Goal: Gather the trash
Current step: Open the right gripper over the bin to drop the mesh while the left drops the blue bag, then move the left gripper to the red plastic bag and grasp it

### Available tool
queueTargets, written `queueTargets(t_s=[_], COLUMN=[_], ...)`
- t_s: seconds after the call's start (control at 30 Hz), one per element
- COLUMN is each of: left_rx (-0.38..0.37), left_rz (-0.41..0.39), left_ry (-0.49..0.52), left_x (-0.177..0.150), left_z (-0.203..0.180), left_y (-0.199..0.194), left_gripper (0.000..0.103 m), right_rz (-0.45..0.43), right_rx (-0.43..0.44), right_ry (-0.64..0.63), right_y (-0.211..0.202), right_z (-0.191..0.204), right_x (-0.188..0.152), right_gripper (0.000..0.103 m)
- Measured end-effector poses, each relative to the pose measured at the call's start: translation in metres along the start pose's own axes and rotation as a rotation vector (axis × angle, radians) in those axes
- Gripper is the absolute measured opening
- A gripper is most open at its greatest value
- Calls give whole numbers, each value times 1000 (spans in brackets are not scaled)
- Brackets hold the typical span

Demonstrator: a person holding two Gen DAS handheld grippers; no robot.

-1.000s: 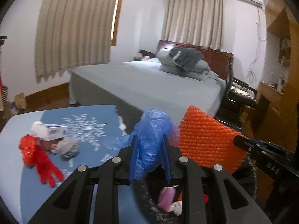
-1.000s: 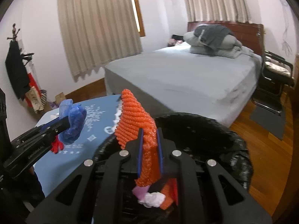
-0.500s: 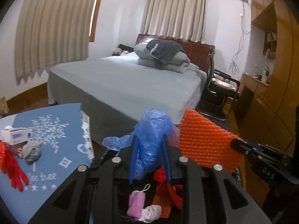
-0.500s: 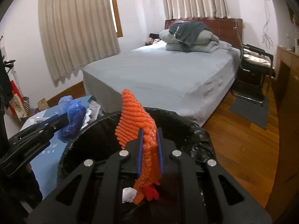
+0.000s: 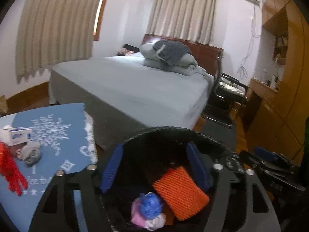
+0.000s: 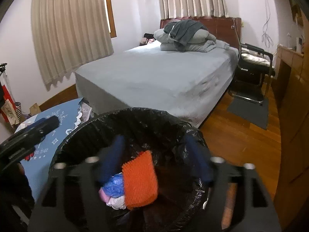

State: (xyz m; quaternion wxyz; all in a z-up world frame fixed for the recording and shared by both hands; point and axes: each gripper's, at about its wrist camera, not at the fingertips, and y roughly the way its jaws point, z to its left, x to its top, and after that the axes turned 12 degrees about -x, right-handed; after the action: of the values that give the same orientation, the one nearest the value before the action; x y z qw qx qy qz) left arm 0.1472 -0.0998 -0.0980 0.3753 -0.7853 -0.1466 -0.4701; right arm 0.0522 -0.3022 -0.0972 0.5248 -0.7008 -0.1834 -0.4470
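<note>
Orange foam net (image 5: 180,191) lies in the black-lined trash bin (image 6: 135,116), just under both tools, with a crumpled blue plastic bag (image 5: 149,206) beside it on pink and white scraps. The left tool (image 5: 154,166) and the right tool (image 6: 156,158) hang over the bin mouth; the jaws of each have just been opening and now stand wide apart, with nothing between them. Both pieces look very light and soft, so they probably settle without bouncing, and the thin bag may cling to a pad.

On the blue table (image 5: 58,154) to the left more trash waits: a red glove-like thing (image 5: 11,172), a grey crumpled wad (image 5: 31,153) touching it or nearly, and a small white box (image 5: 16,135) behind them. The red thing seems limp and is best pinched at its thick middle rather than at a dangling finger. The wad is likely soft enough to squeeze anywhere. The box is stiffer but light, so a grip across its narrow sides should suit it.

The red thing is cut off by the frame edge, and what lies under the box is hard to make out. The bottom of the bin is dark, and the right wrist view is blurred around the tool. Beyond stands the grey bed (image 6: 164,77).
</note>
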Motion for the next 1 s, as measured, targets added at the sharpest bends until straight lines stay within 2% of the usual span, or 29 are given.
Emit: queueTargets(t_s=[0.03,0.07,0.23,0.5,0.8,1.0], left_rx=[19,33,146,329,517,599], left_rz=[-10,-15,-51,-81,-93,-90], left_ry=[-5,-8,-17,-45,-124,-171], left_x=[0,0,-1,-13,-32,-41], left_z=[6,9,38,94,163,207], left_y=[-6,-9,-37,-86,-134,-147], left_gripper=[74,77,86,88,88,88], right_rz=[-12,-19,-36,-27,-38,-36], right_rx=[-1,-1,35,136,290,352], right_ry=[-2,-3,-26,-77,-180,-219], right_y=[-3,-3,-8,-7,-9,-7], right_z=[3,4,21,76,172,223], right_x=[0,1,5,9,14,13], right_gripper=[88,91,96,96,96,96])
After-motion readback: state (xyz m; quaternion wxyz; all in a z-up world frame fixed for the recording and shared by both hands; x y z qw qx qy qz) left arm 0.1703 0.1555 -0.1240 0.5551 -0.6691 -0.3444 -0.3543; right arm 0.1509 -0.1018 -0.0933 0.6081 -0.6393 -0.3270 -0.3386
